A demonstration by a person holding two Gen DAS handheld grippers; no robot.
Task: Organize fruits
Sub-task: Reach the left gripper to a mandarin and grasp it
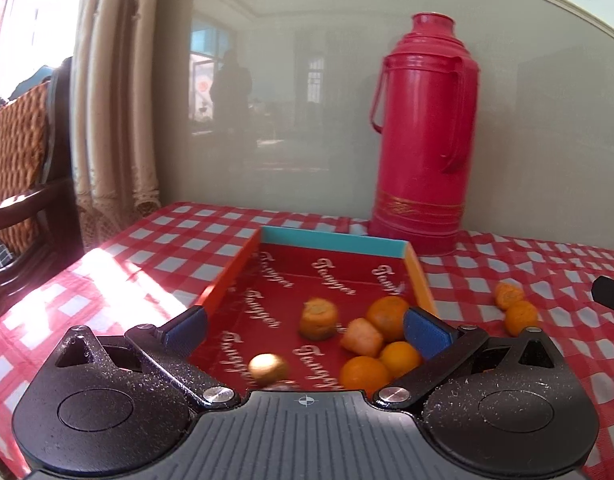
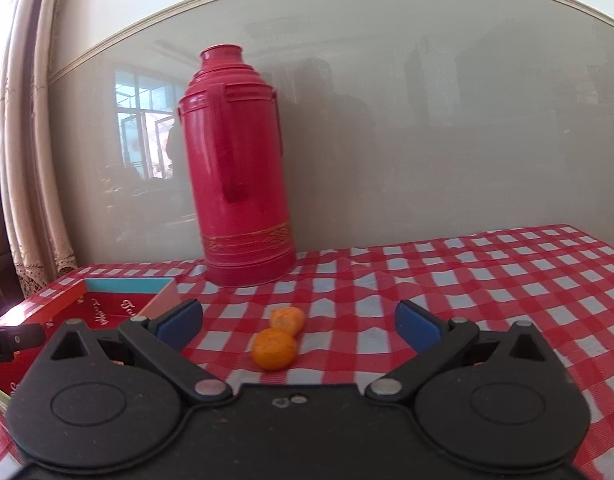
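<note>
Both wrist cameras are looking low across the bench point(image 2: 447, 272) toward the wall. Both are catching the red flask point(image 1: 423, 140) and tray point(image 1: 331, 242), upper right and centre in the left view, left in the right.

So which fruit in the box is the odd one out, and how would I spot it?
Start at the tall red plastic thermos, then drop to the red cardboard box before it. Oranges cluster at its right; the small round tan fruit lies alone at the near left, the only non-orange one.

Shiny grey wall panel point(image 1: 307, 120) at 12 o'clock; cream lace curtain point(image 1: 115, 100), brown woven chair point(image 1: 19, 152) at 9; sun on red-checked tablecloth point(image 1: 107, 272).
</note>
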